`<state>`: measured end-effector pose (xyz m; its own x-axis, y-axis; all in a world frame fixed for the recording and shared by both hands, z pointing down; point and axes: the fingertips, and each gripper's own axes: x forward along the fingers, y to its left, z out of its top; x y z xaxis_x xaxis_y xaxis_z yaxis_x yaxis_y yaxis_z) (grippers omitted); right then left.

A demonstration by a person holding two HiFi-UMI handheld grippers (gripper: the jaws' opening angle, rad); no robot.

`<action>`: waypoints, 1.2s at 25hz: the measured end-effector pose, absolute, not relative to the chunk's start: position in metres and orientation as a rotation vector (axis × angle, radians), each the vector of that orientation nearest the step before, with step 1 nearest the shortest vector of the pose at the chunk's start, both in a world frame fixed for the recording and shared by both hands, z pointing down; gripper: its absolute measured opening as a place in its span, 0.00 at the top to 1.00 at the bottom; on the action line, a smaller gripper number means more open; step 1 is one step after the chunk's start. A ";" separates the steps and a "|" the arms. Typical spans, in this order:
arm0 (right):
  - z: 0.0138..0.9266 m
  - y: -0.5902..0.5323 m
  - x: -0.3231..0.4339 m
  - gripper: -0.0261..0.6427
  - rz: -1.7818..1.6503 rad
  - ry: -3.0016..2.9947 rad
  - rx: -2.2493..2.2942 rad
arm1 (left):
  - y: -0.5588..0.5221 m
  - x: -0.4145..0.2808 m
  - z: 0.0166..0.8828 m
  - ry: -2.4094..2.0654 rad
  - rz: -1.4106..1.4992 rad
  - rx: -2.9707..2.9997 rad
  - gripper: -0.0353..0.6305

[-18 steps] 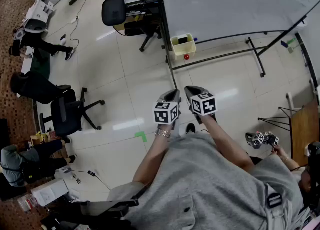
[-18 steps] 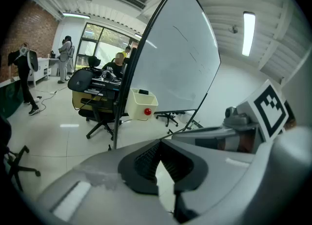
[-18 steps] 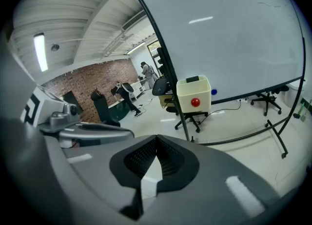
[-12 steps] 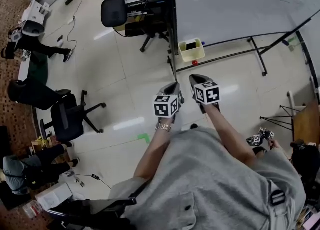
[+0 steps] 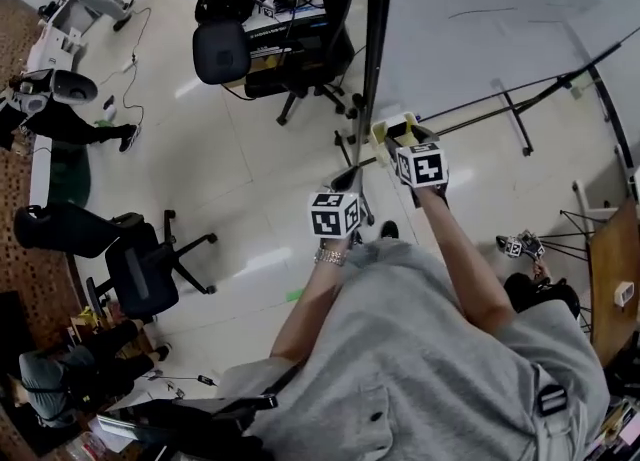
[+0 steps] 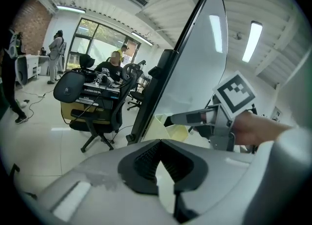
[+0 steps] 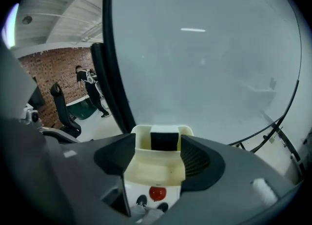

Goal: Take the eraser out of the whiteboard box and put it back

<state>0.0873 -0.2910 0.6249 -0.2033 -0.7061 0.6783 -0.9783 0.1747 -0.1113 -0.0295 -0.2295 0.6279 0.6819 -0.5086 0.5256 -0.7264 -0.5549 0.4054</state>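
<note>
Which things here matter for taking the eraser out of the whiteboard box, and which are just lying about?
Job: black block eraser; pale yellow plastic box holding it; open right gripper straddling the box.
Lying about: red round knob below the box; black swivel office chair; shut left gripper, idle.

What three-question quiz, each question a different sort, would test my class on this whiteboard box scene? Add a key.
1. True or false: the eraser lies outside the whiteboard box.
2. The right gripper has its jaws: A shut on the eraser; B apart; C out of view.
3. What colour is the small round thing below the box?
Key: 1 false, it stands in the box; 2 B; 3 red.
</note>
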 end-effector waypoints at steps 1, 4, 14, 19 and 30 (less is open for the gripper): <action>0.628 -0.298 0.091 0.53 0.758 -1.962 1.578 | -0.234 -0.030 0.629 -0.950 0.465 2.277 0.94; 0.635 -0.314 0.091 0.50 0.821 -1.949 1.539 | -0.256 -0.036 0.623 -0.992 0.437 2.257 0.94; 0.665 -0.320 0.083 0.54 0.907 -1.836 1.446 | -0.286 -0.041 0.621 -1.057 0.401 2.235 0.94; 0.625 -0.317 0.099 0.55 0.864 -1.905 1.529 | -0.293 -0.045 0.621 -1.069 0.386 2.230 0.94; 0.555 -0.284 0.091 0.55 0.853 -2.024 1.353 | -0.291 -0.041 0.623 -1.049 0.387 2.226 0.94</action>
<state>0.0906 -0.2840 0.5555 -0.3386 -0.5836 0.7381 -0.9359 0.2902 -0.1998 -0.0414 -0.2908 0.6228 0.6383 -0.5816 0.5043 -0.7698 -0.4777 0.4234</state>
